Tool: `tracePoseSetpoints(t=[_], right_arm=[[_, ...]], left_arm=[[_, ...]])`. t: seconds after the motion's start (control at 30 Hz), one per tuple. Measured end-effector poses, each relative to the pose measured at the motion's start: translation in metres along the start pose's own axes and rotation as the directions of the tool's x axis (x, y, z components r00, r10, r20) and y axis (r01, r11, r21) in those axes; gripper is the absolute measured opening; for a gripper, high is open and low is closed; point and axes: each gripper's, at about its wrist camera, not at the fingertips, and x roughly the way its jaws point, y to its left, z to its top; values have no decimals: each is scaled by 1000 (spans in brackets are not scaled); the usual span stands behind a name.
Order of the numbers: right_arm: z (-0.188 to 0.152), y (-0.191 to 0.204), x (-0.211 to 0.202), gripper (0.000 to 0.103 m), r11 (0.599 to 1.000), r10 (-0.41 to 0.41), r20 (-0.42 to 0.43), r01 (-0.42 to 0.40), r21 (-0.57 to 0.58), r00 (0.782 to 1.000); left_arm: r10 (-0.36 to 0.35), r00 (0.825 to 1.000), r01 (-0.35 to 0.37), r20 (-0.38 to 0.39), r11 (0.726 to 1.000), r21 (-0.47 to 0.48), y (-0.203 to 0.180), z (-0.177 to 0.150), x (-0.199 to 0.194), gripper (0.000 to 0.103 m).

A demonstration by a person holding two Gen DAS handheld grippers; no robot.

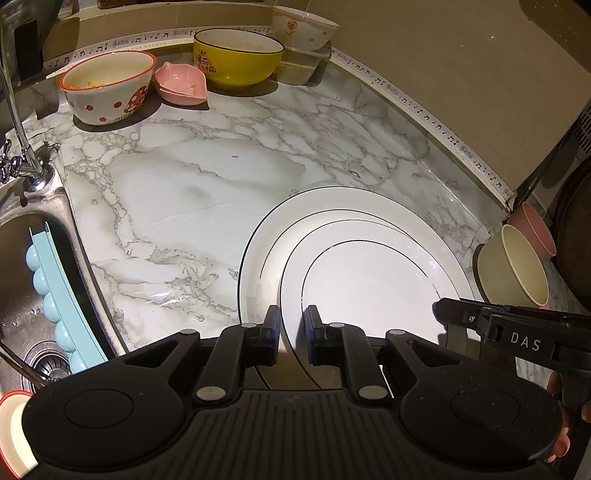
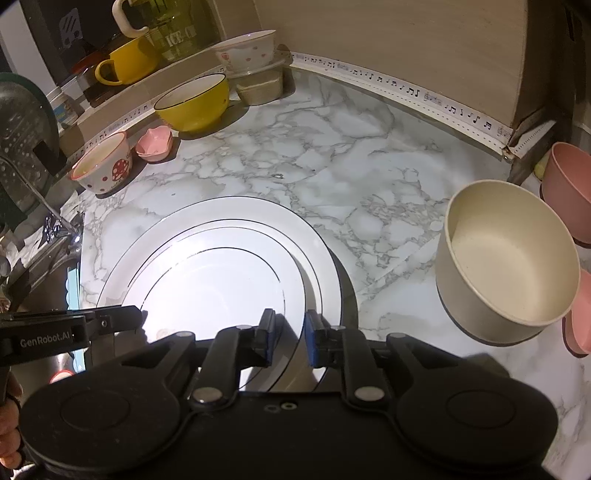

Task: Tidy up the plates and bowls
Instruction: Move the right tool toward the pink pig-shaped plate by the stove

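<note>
Two white plates with thin black rims are on the marble counter: a smaller plate (image 1: 369, 288) sits over a larger plate (image 1: 266, 236). My left gripper (image 1: 291, 328) straddles the smaller plate's left rim with a small gap between the fingers. My right gripper (image 2: 287, 334) straddles its right rim (image 2: 295, 295) in the same way. The larger plate (image 2: 125, 266) shows beneath. Whether the pads press the rim I cannot tell. Each gripper shows in the other's view.
A mushroom bowl (image 1: 107, 88), pink dish (image 1: 181, 83), yellow bowl (image 1: 236, 55) and flower bowl (image 1: 304, 27) on a container line the back wall. A cream bowl (image 2: 506, 262) and pink bowls (image 2: 569, 188) lie at the right. The sink (image 1: 33, 258) is at the left.
</note>
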Motion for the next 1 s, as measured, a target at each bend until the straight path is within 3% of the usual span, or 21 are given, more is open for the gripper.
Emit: tracePoseSetpoints(t=[0.5, 0.8, 0.93, 1.0], right_arm=[[4, -2, -2, 17, 1000, -3, -18, 2, -25, 1000], [-2, 4, -30, 27, 999, 5, 30, -4, -47, 1000], [-7, 3, -52, 37, 999, 9, 80, -6, -37, 997], [-10, 0, -64, 40, 1000, 2, 106, 1, -27, 994]], left_arm=[[11, 1000, -11, 13, 1000, 13, -1, -3, -7, 14], [5, 994, -20, 112, 991, 130, -24, -5, -41, 14], [-13, 989, -18, 147, 979, 203, -47, -5, -54, 14], [-31, 987, -7, 160, 972, 236, -57, -6, -59, 20]])
